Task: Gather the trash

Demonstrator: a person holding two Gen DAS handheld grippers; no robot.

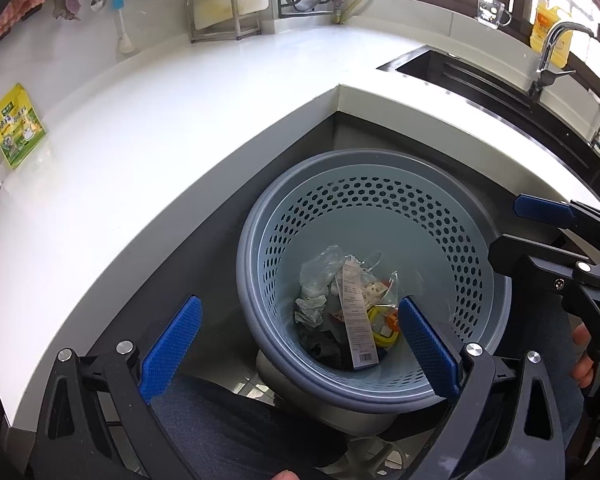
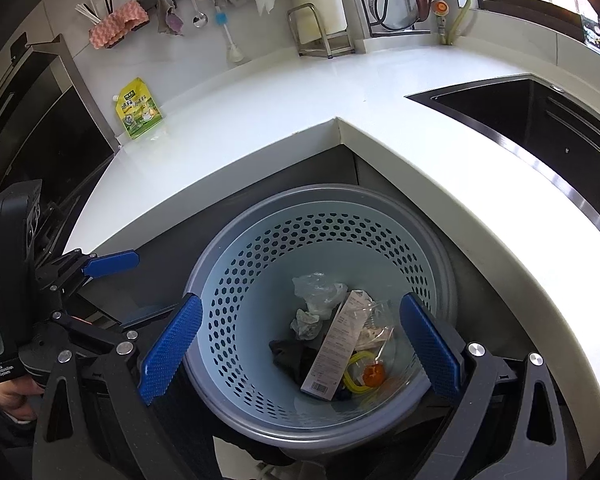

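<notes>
A pale blue perforated trash basket [image 1: 456,216] [image 2: 240,264] stands on the floor in the inner corner of the white counter. It holds trash: a long white carton [image 1: 356,312] [image 2: 334,344], clear plastic bags [image 1: 320,272] [image 2: 318,288], crumpled paper and a yellow and orange piece [image 2: 364,374]. My left gripper [image 1: 300,344] is open and empty above the basket's near rim. My right gripper [image 2: 300,346] is open and empty over the basket. A yellow-green pouch [image 1: 18,126] [image 2: 138,110] lies on the counter at the far left.
The white L-shaped counter [image 1: 160,120] [image 2: 284,96] wraps around the basket. A dark sink [image 1: 480,80] [image 2: 540,112] with a tap [image 1: 548,52] is at the right. A metal rack [image 1: 220,12] and hanging utensils stand along the back wall. A dark stove [image 2: 40,128] is at the left.
</notes>
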